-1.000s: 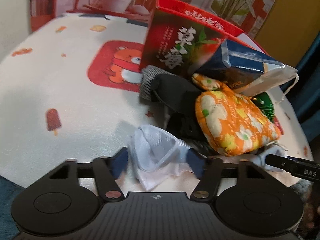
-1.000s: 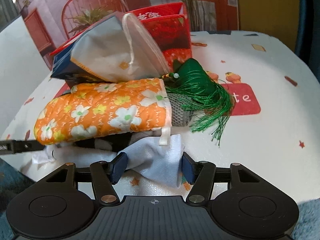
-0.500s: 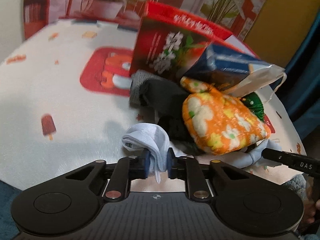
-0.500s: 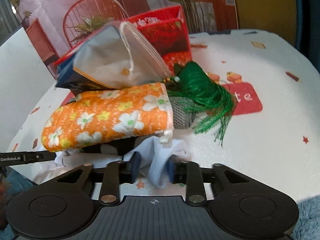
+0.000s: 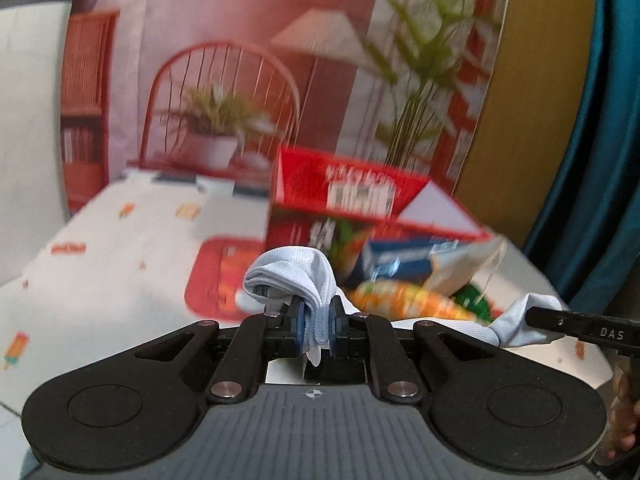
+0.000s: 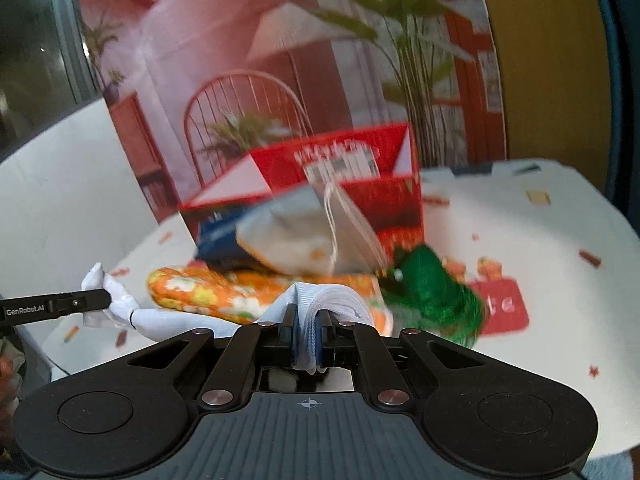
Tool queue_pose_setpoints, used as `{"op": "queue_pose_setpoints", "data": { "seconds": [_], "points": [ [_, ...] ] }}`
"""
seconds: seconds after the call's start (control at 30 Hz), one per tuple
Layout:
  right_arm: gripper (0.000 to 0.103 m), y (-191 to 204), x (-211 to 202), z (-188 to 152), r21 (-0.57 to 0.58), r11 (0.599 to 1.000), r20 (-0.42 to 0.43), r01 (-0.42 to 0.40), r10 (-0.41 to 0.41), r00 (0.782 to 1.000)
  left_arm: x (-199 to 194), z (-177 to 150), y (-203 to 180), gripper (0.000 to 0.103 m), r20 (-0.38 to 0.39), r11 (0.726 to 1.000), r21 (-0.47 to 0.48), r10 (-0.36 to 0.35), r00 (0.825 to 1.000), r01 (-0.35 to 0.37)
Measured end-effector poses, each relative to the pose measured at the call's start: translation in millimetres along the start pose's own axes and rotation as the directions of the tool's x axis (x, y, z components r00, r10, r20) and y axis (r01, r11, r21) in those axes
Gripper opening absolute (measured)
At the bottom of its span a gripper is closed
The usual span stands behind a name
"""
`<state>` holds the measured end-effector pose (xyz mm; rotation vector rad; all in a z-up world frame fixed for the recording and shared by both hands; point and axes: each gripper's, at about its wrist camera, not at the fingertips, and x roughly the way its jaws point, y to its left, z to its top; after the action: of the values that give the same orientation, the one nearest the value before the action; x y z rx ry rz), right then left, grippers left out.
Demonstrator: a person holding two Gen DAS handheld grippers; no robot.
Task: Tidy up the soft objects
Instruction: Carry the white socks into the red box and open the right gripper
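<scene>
A pale blue sock (image 5: pixel 296 276) hangs stretched between both grippers, lifted off the table. My left gripper (image 5: pixel 316 326) is shut on one end of it, which bunches above the pads. My right gripper (image 6: pixel 308 330) is shut on the other end (image 6: pixel 332 300). Each view shows the other gripper's black finger at the sock's far end: the right one (image 5: pixel 580 328), the left one (image 6: pixel 56 304). Behind lies the pile: an orange flowered oven mitt (image 6: pixel 200 292), a green tassel (image 6: pixel 432 284), a blue-and-beige drawstring pouch (image 6: pixel 304 232).
An open red carton (image 5: pixel 344 208) stands behind the pile on the white printed tablecloth (image 5: pixel 120 264). A backdrop with a chair and plants rises beyond. Part of a hand (image 5: pixel 620 400) shows at the right edge. Bare cloth spreads to the left and right of the pile.
Both grippers closed on the ends of the pale blue sock and rose, pulling it out from under the pile. The views now tilt up toward the backdrop.
</scene>
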<state>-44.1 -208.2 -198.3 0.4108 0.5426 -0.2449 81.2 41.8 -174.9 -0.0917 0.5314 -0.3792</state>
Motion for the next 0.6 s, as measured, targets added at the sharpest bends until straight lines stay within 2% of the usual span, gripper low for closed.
{"op": "queue_pose_setpoints", "data": {
  "seconds": [0.23,0.37,0.6],
  "points": [
    [0.007,9,-18,38,-0.040,0.999,0.108,-0.026,0.030,0.994,-12,38,-18,0.013,0.105,0.999,0.052,-0.014,0.994,0.008],
    [0.007,10,-15,64,-0.065,0.997,0.133,-0.032,0.040,0.990,-2,59,-17,0.013,0.098,0.999,0.020,-0.044,0.994,0.042],
    [0.007,0,11,113,-0.095,0.995,0.156,-0.023,0.038,0.987,35,96,-21,0.013,0.100,0.998,0.046,-0.037,0.994,0.032]
  ]
}}
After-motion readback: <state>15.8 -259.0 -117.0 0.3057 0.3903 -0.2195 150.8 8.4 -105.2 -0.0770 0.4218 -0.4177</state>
